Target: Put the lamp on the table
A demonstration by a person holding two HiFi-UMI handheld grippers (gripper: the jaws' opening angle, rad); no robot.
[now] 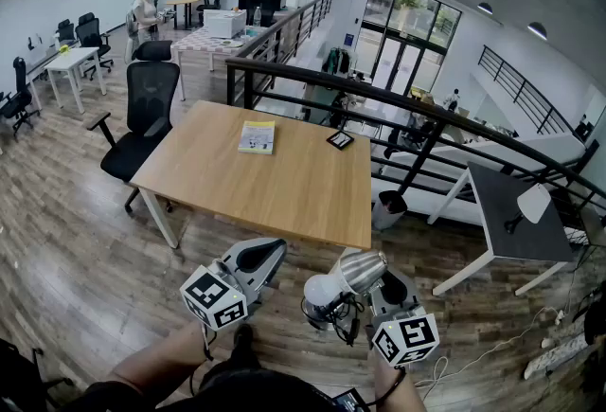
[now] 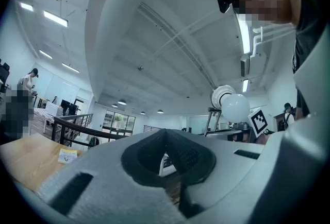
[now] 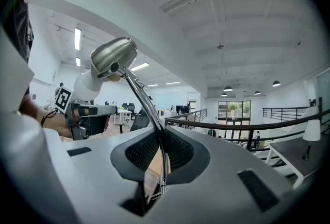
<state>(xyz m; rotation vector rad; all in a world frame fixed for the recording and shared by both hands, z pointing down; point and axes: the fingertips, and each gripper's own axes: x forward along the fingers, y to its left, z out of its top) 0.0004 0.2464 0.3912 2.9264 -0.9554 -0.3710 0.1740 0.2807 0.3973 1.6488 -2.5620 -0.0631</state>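
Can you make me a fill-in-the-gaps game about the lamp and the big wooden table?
1. The chair beside the wooden table is coloured ___.
2. The right gripper holds the lamp, which is not yet on the ___.
3. The left gripper holds ___.

Missing words: black; table; nothing.
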